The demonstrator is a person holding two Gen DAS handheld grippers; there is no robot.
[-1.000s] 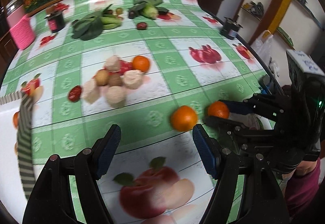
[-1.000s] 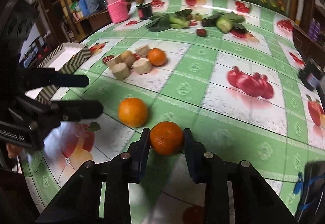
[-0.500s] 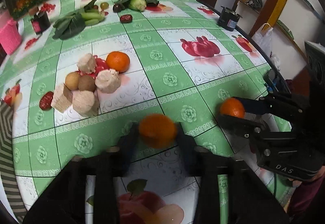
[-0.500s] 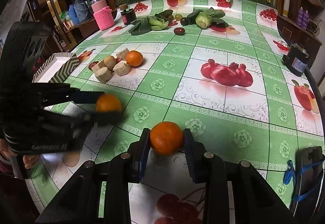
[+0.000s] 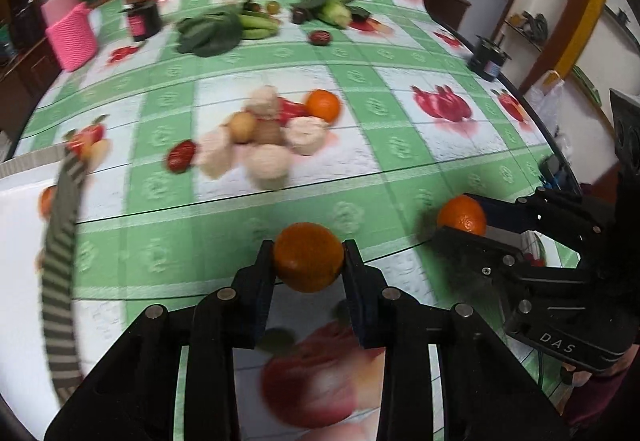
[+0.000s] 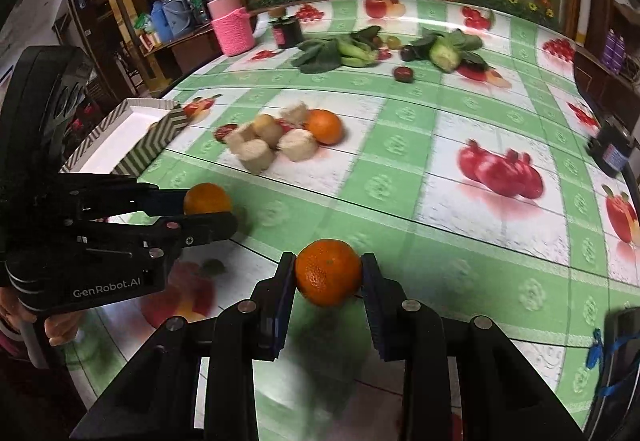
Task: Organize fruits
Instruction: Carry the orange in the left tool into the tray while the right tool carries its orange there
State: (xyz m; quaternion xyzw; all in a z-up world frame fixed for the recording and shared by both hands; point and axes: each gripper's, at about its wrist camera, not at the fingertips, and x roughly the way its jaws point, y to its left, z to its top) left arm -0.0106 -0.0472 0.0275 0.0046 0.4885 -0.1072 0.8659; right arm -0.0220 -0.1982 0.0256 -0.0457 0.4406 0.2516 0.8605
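Two oranges [image 5: 308, 257] [image 6: 328, 272], seemingly clamped between jaws.

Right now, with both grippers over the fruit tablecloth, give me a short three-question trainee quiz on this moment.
1. True or false: the left gripper is empty.
2. How many oranges show in the right wrist view?
3. Where is the striped-rim tray? A) by the table's left edge B) beside the pink knitted sleeve C) under the greens

Key:
1. False; it is shut on an orange.
2. Three: one in the right gripper, one in the left, one in the pile.
3. A
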